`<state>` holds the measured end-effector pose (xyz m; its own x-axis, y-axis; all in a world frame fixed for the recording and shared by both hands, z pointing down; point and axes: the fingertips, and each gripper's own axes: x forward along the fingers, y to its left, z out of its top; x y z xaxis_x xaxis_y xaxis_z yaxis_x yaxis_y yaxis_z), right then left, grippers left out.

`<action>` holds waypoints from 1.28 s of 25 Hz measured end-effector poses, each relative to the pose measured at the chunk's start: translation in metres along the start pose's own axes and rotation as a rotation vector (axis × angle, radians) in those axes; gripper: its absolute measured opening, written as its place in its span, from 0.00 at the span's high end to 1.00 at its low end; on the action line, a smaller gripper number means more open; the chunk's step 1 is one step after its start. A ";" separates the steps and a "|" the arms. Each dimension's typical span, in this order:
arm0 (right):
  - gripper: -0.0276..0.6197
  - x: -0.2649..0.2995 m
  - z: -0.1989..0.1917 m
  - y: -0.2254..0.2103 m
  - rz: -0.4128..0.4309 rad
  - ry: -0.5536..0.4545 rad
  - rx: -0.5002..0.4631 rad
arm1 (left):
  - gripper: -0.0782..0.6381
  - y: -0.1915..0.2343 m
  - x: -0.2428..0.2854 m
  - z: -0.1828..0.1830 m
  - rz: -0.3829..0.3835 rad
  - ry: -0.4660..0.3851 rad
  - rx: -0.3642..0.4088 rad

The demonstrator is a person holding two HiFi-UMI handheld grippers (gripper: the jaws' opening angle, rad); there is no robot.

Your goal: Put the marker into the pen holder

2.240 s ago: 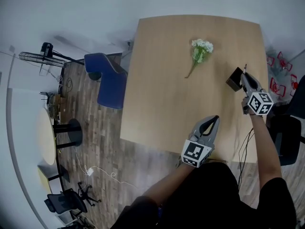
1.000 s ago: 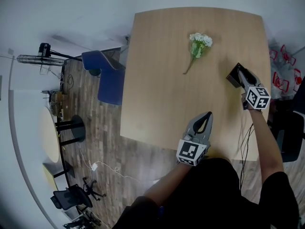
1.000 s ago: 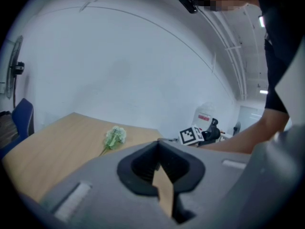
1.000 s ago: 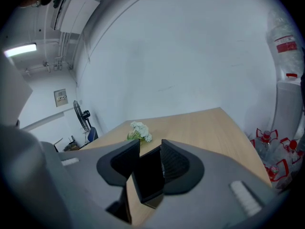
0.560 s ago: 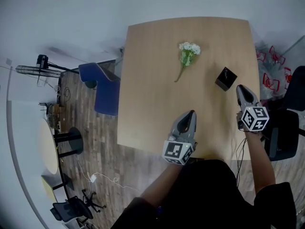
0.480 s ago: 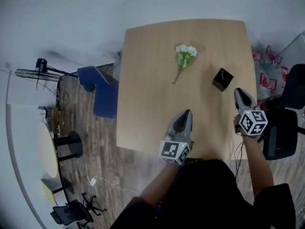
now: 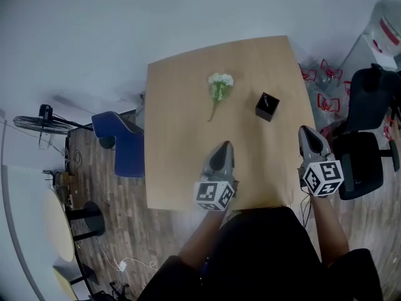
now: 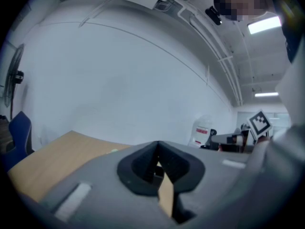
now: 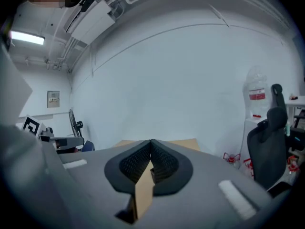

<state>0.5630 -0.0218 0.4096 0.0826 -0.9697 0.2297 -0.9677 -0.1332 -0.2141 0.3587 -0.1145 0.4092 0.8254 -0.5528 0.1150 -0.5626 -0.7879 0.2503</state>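
The black pen holder (image 7: 267,106) stands on the wooden table (image 7: 182,168), right of centre. A thin pale streak across its open top looks like the marker (image 7: 267,101); I cannot make out more of it. My right gripper (image 7: 305,130) hovers at the table's near right edge, well short of the holder, jaws shut and empty. In the right gripper view the gripper (image 9: 150,141) shows its pads pressed together. My left gripper (image 7: 225,144) sits over the near middle of the table, shut and empty. The left gripper view shows the same gripper (image 8: 157,143), its jaws meeting.
A sprig of white flowers (image 7: 218,88) lies at the table's far middle. A blue chair (image 7: 120,144) stands left of the table, and a black office chair (image 7: 363,162) stands to its right. Red items (image 7: 316,74) lie on the floor beyond the right edge.
My right gripper has drawn back from the pen holder to the near edge and its jaws have closed. The left gripper also pulled back. The head view has shifted.
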 end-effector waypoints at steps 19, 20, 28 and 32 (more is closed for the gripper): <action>0.96 -0.100 0.012 0.010 -0.169 -0.051 -0.123 | 0.89 -0.023 -0.049 0.009 -0.075 -0.009 0.030; 0.96 -0.100 0.010 0.012 -0.169 -0.052 -0.125 | 0.89 -0.022 -0.051 0.010 -0.079 -0.009 0.033; 0.96 -0.097 0.000 0.032 -0.165 -0.032 -0.129 | 0.89 -0.015 -0.054 0.009 -0.106 -0.012 0.034; 0.96 -0.093 -0.004 0.041 -0.167 -0.020 -0.136 | 0.89 -0.009 -0.054 0.005 -0.121 -0.008 0.029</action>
<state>0.5145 0.0641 0.3833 0.2480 -0.9406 0.2317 -0.9633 -0.2648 -0.0439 0.3193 -0.0791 0.3956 0.8869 -0.4552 0.0783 -0.4602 -0.8564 0.2340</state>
